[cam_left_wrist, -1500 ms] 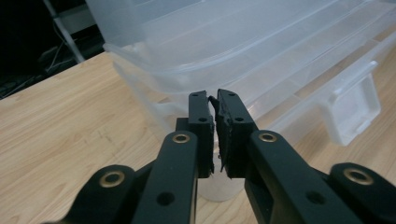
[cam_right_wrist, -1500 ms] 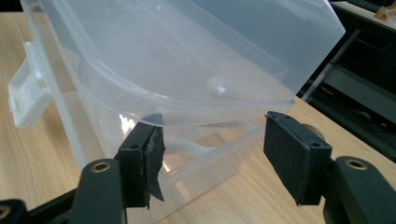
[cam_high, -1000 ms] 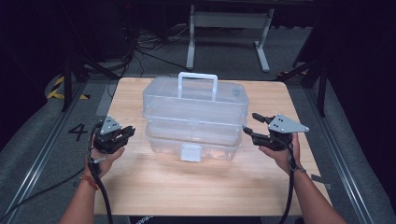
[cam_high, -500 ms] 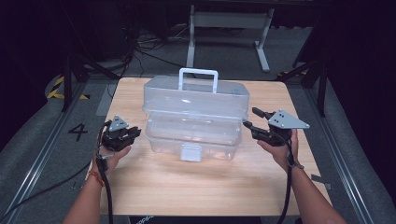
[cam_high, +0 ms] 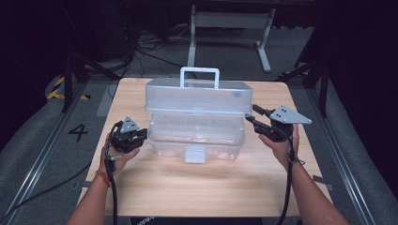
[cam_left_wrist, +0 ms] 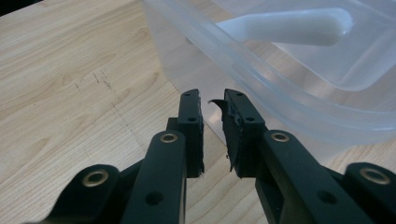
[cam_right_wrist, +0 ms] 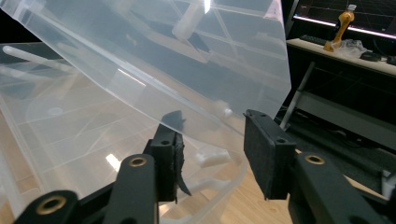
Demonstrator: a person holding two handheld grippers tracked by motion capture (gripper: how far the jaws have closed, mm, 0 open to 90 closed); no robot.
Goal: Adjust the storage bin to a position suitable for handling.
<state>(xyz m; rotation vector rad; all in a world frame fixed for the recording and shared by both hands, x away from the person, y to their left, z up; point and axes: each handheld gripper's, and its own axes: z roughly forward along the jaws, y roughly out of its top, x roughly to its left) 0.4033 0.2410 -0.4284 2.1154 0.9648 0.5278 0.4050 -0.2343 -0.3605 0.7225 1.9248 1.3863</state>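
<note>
A clear plastic box (cam_high: 197, 133) sits near the middle of the wooden counter (cam_high: 197, 187), a little toward the far edge. Its lid (cam_high: 197, 96) is raised at the front and tilted, with a white handle (cam_high: 199, 75) standing on top. A small white latch (cam_high: 195, 153) hangs at the middle of the box's near wall.

The left gripper (cam_high: 141, 136) is just beside the box's left end, low over the counter. In the left gripper view its fingers (cam_left_wrist: 190, 126) stand narrow, a slim gap between them and nothing in it; the box's rim (cam_left_wrist: 280, 102) passes just beyond the tips.

The right gripper (cam_high: 251, 117) is at the box's right end, at the height of the lid's edge. Its jaws have just been closing. In the right gripper view the lid's right edge (cam_right_wrist: 261, 70) lies between the fingers (cam_right_wrist: 268, 154), which are moderately apart; I cannot tell whether the pads press on it yet.
</note>
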